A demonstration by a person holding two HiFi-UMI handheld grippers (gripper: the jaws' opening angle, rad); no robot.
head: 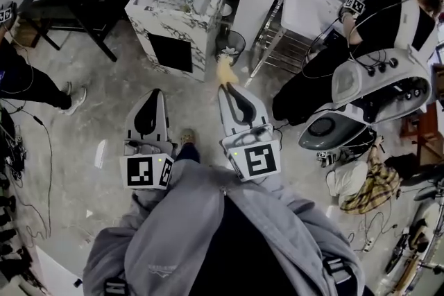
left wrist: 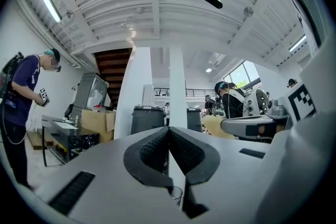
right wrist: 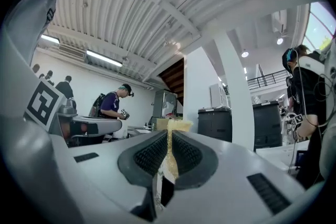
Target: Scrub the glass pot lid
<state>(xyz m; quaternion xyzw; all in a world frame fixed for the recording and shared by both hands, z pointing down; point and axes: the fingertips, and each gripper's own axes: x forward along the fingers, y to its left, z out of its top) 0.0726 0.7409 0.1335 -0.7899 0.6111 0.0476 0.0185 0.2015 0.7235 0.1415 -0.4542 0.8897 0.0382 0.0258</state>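
Jaws ribbed black; right gripper point(right wrist: 169, 138) pinches yellow sponge point(right wrist: 178, 126).

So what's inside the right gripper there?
A yellow sponge, pinched in the shut right gripper; its tip pokes out past the front. How far back it reaches is covered.

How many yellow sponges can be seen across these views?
1. The yellow sponge is pinched between the shut jaws of the right gripper, projecting past its tip. Others may lie out of view.
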